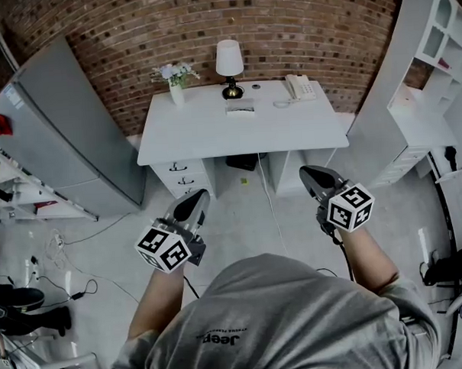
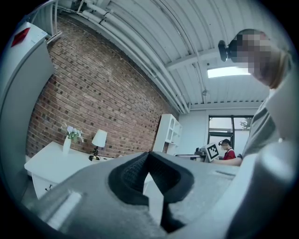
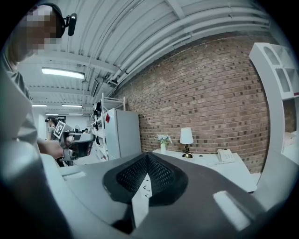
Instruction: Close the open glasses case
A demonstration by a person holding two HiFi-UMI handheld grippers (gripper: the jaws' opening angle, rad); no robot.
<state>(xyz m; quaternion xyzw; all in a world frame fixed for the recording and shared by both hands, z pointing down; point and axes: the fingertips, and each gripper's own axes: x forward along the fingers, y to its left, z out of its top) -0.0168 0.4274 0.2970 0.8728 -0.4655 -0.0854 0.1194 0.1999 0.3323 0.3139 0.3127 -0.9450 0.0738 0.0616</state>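
The glasses case (image 1: 240, 107) lies on the white desk (image 1: 206, 135) just in front of the lamp; it is small and pale, and too far off to see how its lid stands. Both grippers are held over the floor, well short of the desk. My left gripper (image 1: 196, 199) is shut with nothing in it, and its own view shows the tips (image 2: 148, 154) pressed together. My right gripper (image 1: 310, 173) is likewise shut and empty, its jaws (image 3: 147, 155) closed and pointing toward the desk.
On the desk stand a lamp (image 1: 229, 65), a vase of flowers (image 1: 176, 84) and a telephone (image 1: 299, 87). A grey fridge (image 1: 68, 133) is at the left, white shelving (image 1: 432, 64) at the right. Cables (image 1: 62, 248) lie on the floor. Another person (image 2: 227, 150) sits in the background.
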